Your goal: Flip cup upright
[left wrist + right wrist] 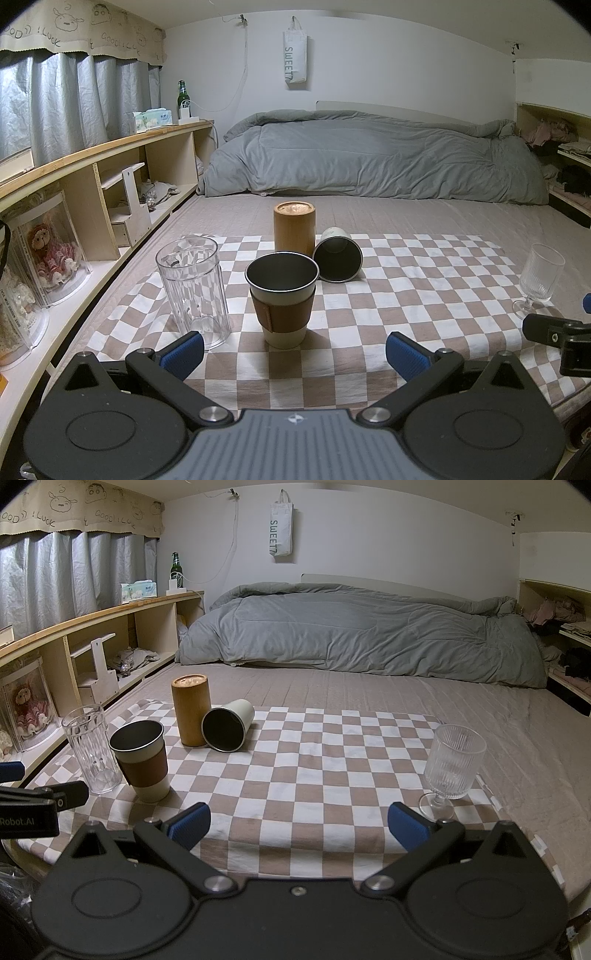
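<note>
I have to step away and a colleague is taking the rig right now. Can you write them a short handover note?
Left tool: open, empty, low at the near edge of the checkered cloth.
Right tool: open, empty, also at the near edge.
White cup: on its side, dark mouth toward the cameras, beside the bamboo canister; contact unclear.
Sleeved cup, clear tumbler and ribbed goblet: upright.
Done: nothing.
Left: grasp the white cup and stand it upright.
</note>
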Demonstrator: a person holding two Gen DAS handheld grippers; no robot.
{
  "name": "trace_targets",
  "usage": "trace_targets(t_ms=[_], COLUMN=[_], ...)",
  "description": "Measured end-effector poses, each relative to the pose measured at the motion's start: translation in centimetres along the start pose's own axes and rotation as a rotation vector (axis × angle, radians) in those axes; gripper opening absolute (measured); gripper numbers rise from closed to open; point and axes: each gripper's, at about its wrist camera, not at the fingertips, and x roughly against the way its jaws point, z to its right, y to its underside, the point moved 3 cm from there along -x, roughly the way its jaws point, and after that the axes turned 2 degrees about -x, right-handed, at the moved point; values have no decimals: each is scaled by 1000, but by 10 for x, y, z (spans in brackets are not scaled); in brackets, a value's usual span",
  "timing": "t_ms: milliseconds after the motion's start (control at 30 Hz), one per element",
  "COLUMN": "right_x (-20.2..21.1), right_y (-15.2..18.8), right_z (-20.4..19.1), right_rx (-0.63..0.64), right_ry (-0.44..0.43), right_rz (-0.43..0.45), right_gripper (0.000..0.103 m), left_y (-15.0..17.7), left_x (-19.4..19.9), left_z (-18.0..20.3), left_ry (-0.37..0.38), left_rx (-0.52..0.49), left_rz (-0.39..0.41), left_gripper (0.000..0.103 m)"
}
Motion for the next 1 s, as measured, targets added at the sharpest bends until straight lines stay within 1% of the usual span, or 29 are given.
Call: trace_targets(t_ms=[333, 467, 600, 667, 800, 1000], right_x=[-1, -7, -10, -18, -39, -86], right_y=[1, 0, -6, -12, -27, -65], right_z=[0, 3, 4, 4, 5, 4], right_rx=[-3, -26, -22, -24, -53, -93], right_ry=[1, -10, -12, -16, -54, -101], right_rz=[-3, -14, -11, -8, -36, -69], right_gripper=[103, 103, 103, 103, 103, 103], left_y=[0, -5, -9, -10, -14, -19], left_x=[-1, -8, -18, -23, -35, -49], left_z=[0, -1, -1, -1, 4, 12], left_ry=[-2, -13, -8, -10, 0, 10], left_rx=[0, 9, 21, 23, 23, 5], left_rz=[3, 9, 18, 23, 19, 42], left_gripper=[103, 103, 103, 103, 103, 103])
